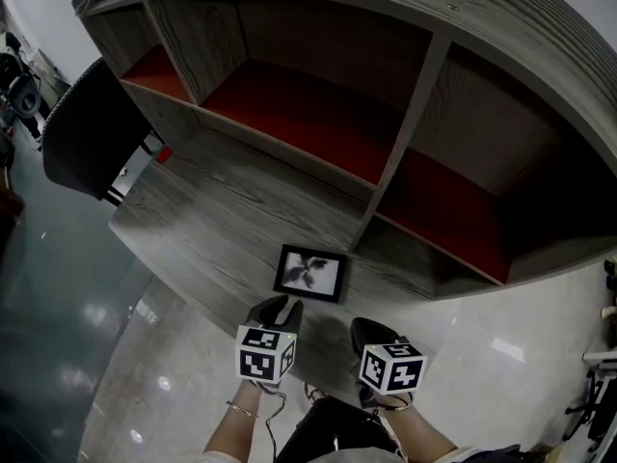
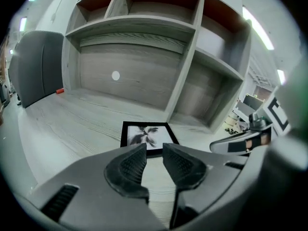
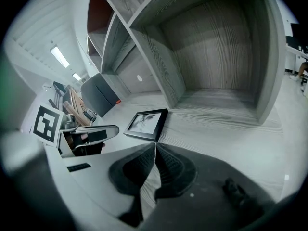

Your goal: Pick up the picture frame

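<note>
Over at the far left a dark chair (image 1: 92, 128) stands against the end of the grey wood shelf unit (image 1: 424, 95). A small red object (image 1: 164, 154) sits at the left edge of the unit's base board (image 1: 222, 210); from here I can't tell what it is.

Further along, the picture frame (image 1: 309, 272) lies flat on its back, glass up. It is close to the front edge of the base board, just in front of the upright divider (image 1: 400, 133) between the middle and right compartments. Lying flat like that, its rim is probably the only thing to nip.

The left gripper (image 1: 287, 304) points down at the frame's near edge, tips just short of it. In the left gripper view its jaws (image 2: 154, 150) stand a narrow way apart with only bare board between them, which looks like a gap set for the thin rim.

To its right the right gripper (image 1: 359, 326) hangs a little further back. Its jaws (image 3: 154, 148) are closed tip to tip on nothing and the frame is off to its left, so I'd say it is merely waiting.
</note>
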`<action>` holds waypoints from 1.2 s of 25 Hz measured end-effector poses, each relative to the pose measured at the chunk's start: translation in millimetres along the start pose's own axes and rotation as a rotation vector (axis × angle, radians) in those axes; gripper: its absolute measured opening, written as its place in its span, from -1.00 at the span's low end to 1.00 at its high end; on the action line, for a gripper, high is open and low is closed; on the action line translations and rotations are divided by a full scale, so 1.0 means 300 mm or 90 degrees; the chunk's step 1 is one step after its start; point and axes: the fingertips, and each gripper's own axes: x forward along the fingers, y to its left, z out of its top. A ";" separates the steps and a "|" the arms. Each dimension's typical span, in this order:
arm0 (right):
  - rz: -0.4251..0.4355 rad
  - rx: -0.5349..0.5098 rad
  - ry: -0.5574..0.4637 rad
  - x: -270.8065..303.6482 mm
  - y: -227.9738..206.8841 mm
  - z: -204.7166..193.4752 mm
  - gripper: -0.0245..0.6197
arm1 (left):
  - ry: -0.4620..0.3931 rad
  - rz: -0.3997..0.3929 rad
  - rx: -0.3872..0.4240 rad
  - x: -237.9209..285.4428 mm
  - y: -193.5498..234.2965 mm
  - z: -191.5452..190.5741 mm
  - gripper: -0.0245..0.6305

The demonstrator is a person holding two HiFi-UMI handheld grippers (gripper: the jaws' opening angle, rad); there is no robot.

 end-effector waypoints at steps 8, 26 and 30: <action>-0.004 0.009 -0.004 0.036 -0.007 0.015 -0.82 | 0.007 -0.014 0.055 0.052 0.031 0.052 -0.52; -0.012 0.018 -0.009 0.116 -0.034 0.062 -0.82 | 0.059 -0.084 0.246 0.196 0.115 0.139 -0.26; -0.019 0.023 -0.006 0.141 -0.053 0.061 -0.82 | 0.082 -0.096 0.310 0.234 0.140 0.160 -0.26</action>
